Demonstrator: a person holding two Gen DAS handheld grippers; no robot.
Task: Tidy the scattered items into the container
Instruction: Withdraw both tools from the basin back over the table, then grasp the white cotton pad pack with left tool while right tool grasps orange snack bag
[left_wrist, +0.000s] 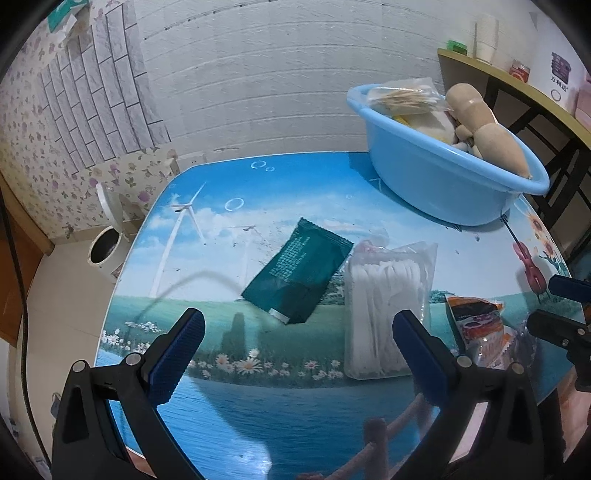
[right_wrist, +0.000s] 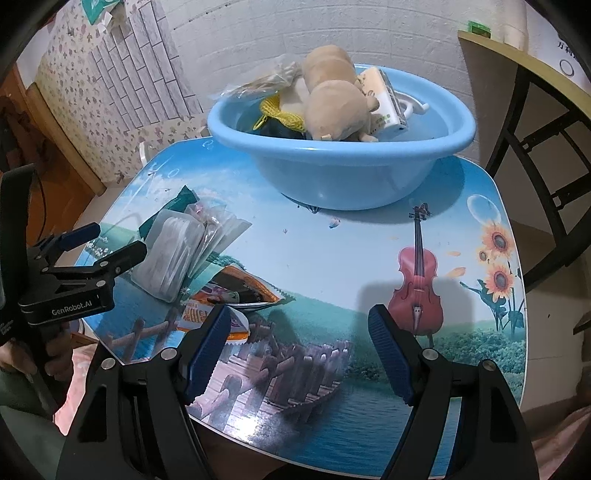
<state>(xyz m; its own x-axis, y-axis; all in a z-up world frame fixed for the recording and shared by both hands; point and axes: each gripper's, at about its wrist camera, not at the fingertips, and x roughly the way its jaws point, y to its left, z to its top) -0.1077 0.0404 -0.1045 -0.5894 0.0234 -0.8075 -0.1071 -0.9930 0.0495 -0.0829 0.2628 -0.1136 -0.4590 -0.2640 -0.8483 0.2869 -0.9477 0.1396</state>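
Note:
A blue basin (left_wrist: 436, 173) (right_wrist: 343, 177) stands at the far side of the printed table, holding a tan plush toy (right_wrist: 336, 107), bags and a box. On the table lie a dark green packet (left_wrist: 299, 273) (right_wrist: 183, 197), a clear bag of white plastic cutlery (left_wrist: 384, 306) (right_wrist: 170, 258) and an orange snack packet (left_wrist: 480, 325) (right_wrist: 229, 295). My left gripper (left_wrist: 299, 325) is open and empty, hovering just short of the green packet and the cutlery bag. My right gripper (right_wrist: 299, 325) is open and empty above the table's near edge, right of the orange packet.
The table (right_wrist: 369, 266) has a glossy picture top with rounded edges. A white bin (left_wrist: 105, 247) stands on the floor at the left. A dark shelf (left_wrist: 517, 96) with cups and jars rises at the right. The left gripper also shows in the right wrist view (right_wrist: 107, 243).

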